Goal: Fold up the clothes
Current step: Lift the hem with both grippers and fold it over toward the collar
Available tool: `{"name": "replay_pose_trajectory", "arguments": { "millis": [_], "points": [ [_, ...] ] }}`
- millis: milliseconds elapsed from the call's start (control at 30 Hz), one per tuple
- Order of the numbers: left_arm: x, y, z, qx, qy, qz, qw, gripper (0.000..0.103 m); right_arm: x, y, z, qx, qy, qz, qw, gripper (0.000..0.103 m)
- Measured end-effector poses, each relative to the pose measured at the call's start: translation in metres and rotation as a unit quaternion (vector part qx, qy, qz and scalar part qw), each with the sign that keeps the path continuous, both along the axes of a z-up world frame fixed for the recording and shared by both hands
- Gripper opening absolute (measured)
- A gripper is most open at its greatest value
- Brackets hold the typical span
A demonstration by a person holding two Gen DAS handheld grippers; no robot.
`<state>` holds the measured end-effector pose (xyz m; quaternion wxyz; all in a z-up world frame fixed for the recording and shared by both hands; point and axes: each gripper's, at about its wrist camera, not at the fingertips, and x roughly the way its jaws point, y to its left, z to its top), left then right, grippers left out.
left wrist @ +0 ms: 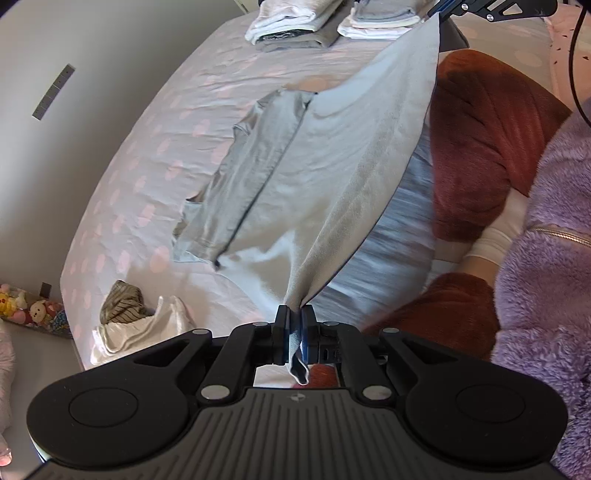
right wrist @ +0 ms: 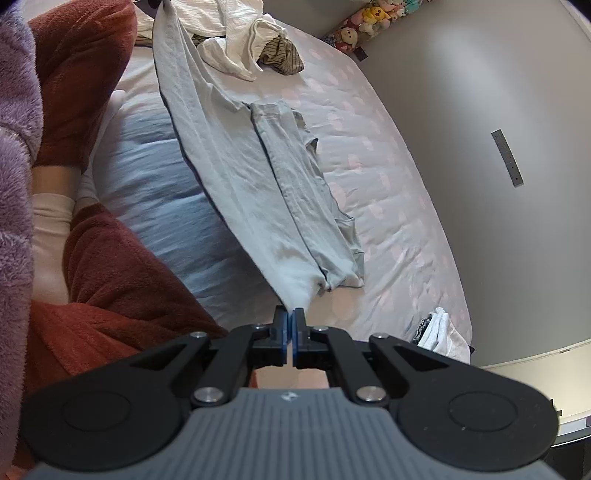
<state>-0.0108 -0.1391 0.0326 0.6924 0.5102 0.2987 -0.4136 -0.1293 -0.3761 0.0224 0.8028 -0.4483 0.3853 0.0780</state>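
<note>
Left gripper (left wrist: 294,317) fingers clamp the grey shirt (left wrist: 295,177); only the right view shows right gripper (right wrist: 290,319) fingers pinching its hem.

Right tongs (right wrist: 292,325): pads pressed together; the grey garment (right wrist: 251,177) runs down to the tips, but the pinched cloth itself cannot be made out in the right wrist view.

Blue-grey fabric (left wrist: 391,236) under the raised garment edge is streaked by blur in both views; its kind cannot be told.

Folded stacks (left wrist: 317,22) are cut off by the top edge of the left wrist view.

Plush toys (left wrist: 33,308) by the wall are too small to identify.

Person: only a purple fleece sleeve (left wrist: 546,258) and rust-red trousers (left wrist: 484,122) show; the rest is out of frame.
</note>
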Motion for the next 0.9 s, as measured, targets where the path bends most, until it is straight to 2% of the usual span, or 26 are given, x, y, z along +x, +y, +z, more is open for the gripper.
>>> {"name": "replay_pose_trajectory", "arguments": {
  "millis": [233, 467, 700, 900],
  "points": [
    [0.041, -0.021, 0.017, 0.007, -0.032, -0.004, 0.9994, 0.004, 0.049, -0.016, 0.019, -0.009, -0.013, 0.002, 1.0, 0.003],
    [0.105, -0.057, 0.018, 0.018, -0.048, 0.006, 0.9986, 0.004, 0.13, -0.04, 0.025, 0.002, -0.023, -0.014, 1.0, 0.003],
    [0.181, -0.088, 0.002, 0.023, -0.026, 0.034, 0.9988, 0.004, 0.217, -0.065, 0.011, 0.02, -0.015, -0.036, 0.999, 0.003],
    [0.251, -0.115, -0.029, 0.024, 0.011, 0.061, 0.9978, 0.004, 0.29, -0.091, -0.024, 0.047, 0.014, -0.057, 0.997, 0.003]
  ]
}}
